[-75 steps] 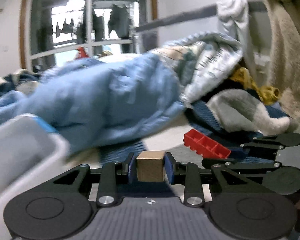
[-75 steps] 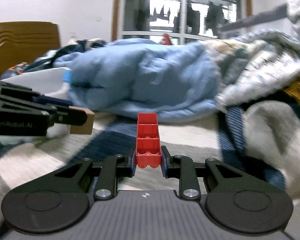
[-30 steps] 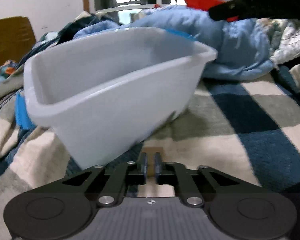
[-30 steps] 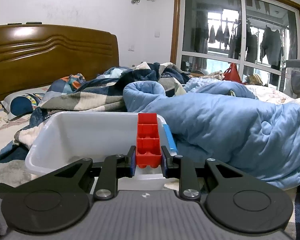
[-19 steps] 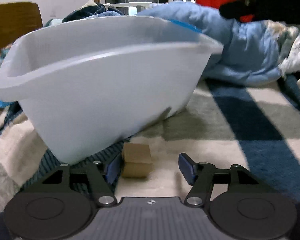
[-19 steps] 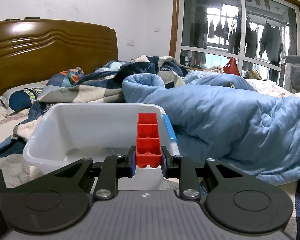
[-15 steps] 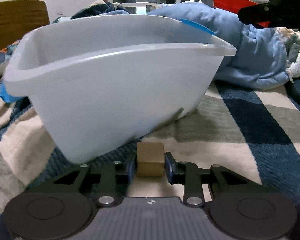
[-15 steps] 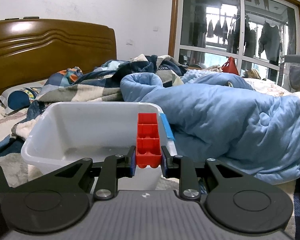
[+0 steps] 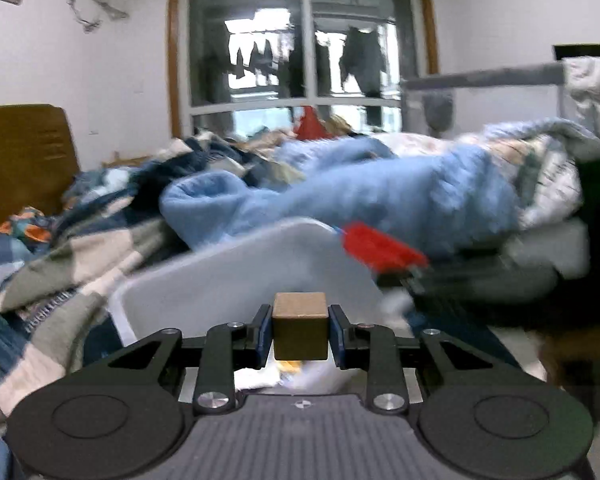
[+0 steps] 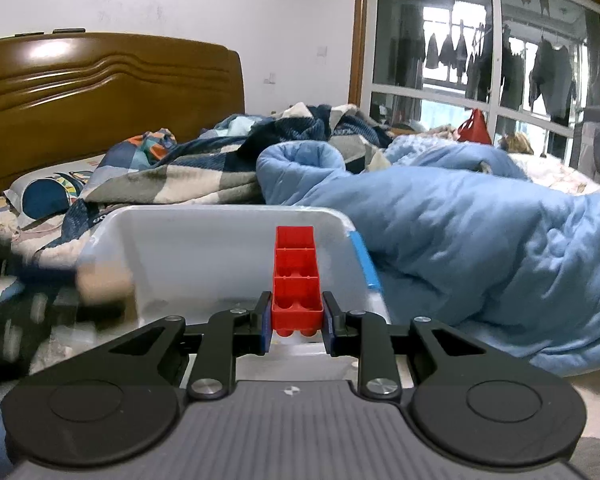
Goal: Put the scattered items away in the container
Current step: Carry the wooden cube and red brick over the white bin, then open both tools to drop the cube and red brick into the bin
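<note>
My left gripper [image 9: 300,330] is shut on a tan wooden cube [image 9: 299,326] and holds it at the near rim of the white plastic tub [image 9: 236,284]. My right gripper [image 10: 296,320] is shut on a long red toy brick [image 10: 296,276] held over the near rim of the same tub [image 10: 220,248]. In the left wrist view the red brick [image 9: 380,246] shows blurred over the tub's right side. In the right wrist view the left gripper and cube [image 10: 100,280] show as a blur at the tub's left edge.
The tub sits on a checked blanket [image 10: 172,176] on a bed. A bulky light-blue quilt [image 10: 480,224] lies right of and behind the tub. A wooden headboard [image 10: 100,80] stands at the left and a window [image 9: 300,60] behind.
My left gripper dropped the cube beside the tub, closed on it again and lifted it from the blanket up to the tub's rim. My right gripper stayed over the tub with the brick.
</note>
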